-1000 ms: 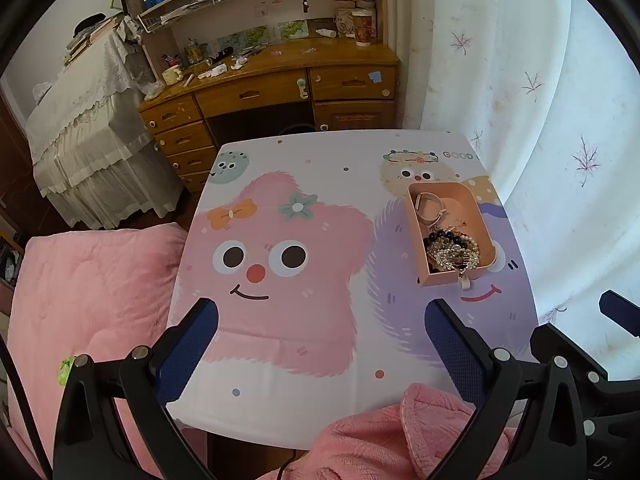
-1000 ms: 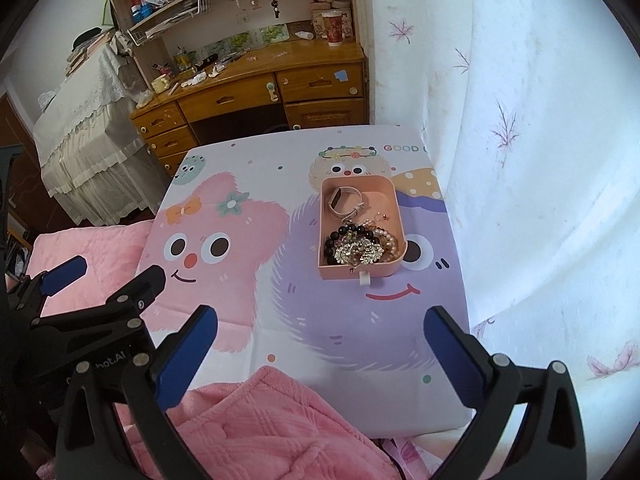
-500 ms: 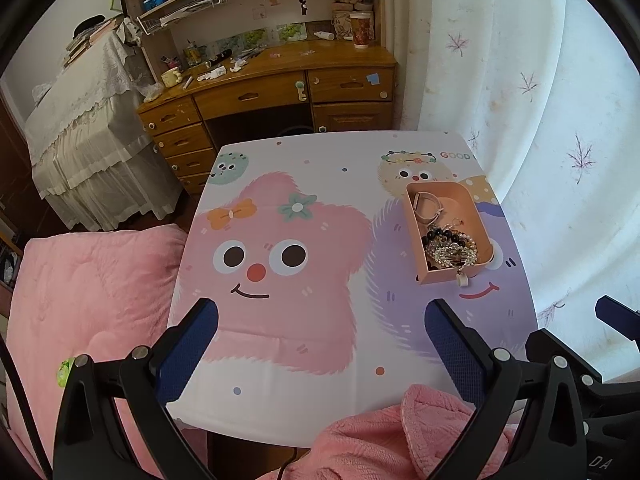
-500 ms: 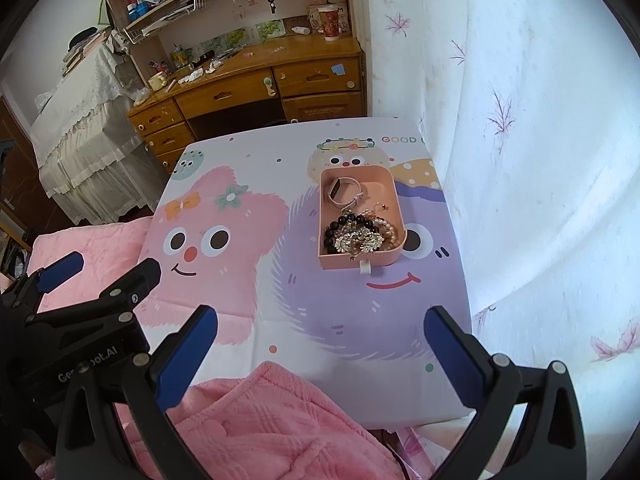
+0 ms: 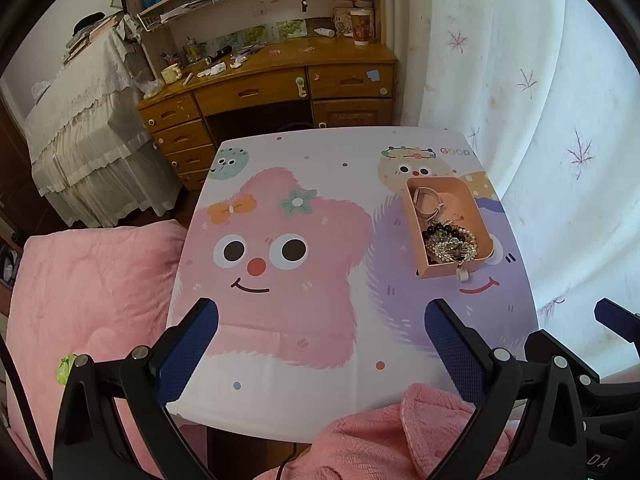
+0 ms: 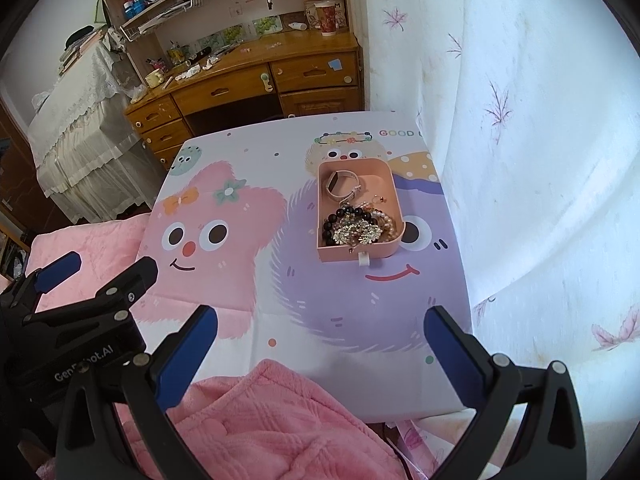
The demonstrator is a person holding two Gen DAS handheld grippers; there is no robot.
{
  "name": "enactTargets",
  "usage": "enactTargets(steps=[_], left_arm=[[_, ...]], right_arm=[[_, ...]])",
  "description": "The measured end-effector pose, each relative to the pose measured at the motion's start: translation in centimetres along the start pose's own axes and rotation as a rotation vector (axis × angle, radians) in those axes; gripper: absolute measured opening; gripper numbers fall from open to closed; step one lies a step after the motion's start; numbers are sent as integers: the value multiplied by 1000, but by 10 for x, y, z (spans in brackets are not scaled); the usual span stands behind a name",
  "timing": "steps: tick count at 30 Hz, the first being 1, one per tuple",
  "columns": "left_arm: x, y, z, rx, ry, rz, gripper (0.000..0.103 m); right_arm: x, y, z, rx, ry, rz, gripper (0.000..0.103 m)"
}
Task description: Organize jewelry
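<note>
Both my grippers, left [image 5: 320,344] and right [image 6: 320,344], gape empty above the table [image 6: 340,320]; all jewelry [image 6: 356,228] lies heaped in the tray [image 6: 394,196], sorted or awaiting sorting.

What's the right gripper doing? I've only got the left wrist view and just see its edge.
Observer: The right gripper is open, nothing between its fingers, held short of the pink tray.
Operator: Watch face visible from there?
Observer: Yes. The watch lies at the tray's far end with its dark face showing.
Operator: Anything loose near it?
Observer: A small ring sits on the tray floor beside the strap, just beyond the bead pile.
</note>
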State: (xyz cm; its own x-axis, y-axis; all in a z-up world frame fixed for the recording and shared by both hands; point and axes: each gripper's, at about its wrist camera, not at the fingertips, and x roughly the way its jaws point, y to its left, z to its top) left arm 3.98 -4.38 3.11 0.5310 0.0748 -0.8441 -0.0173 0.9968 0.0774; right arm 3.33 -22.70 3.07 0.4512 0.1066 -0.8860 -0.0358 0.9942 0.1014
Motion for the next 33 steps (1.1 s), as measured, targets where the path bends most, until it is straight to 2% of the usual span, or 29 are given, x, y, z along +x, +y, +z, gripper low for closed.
enactTargets(steps=[33], left_arm=[[-3,1,0,-16,7,-3,102]], right_arm=[[4,-2,-6,4,20,-8,103]])
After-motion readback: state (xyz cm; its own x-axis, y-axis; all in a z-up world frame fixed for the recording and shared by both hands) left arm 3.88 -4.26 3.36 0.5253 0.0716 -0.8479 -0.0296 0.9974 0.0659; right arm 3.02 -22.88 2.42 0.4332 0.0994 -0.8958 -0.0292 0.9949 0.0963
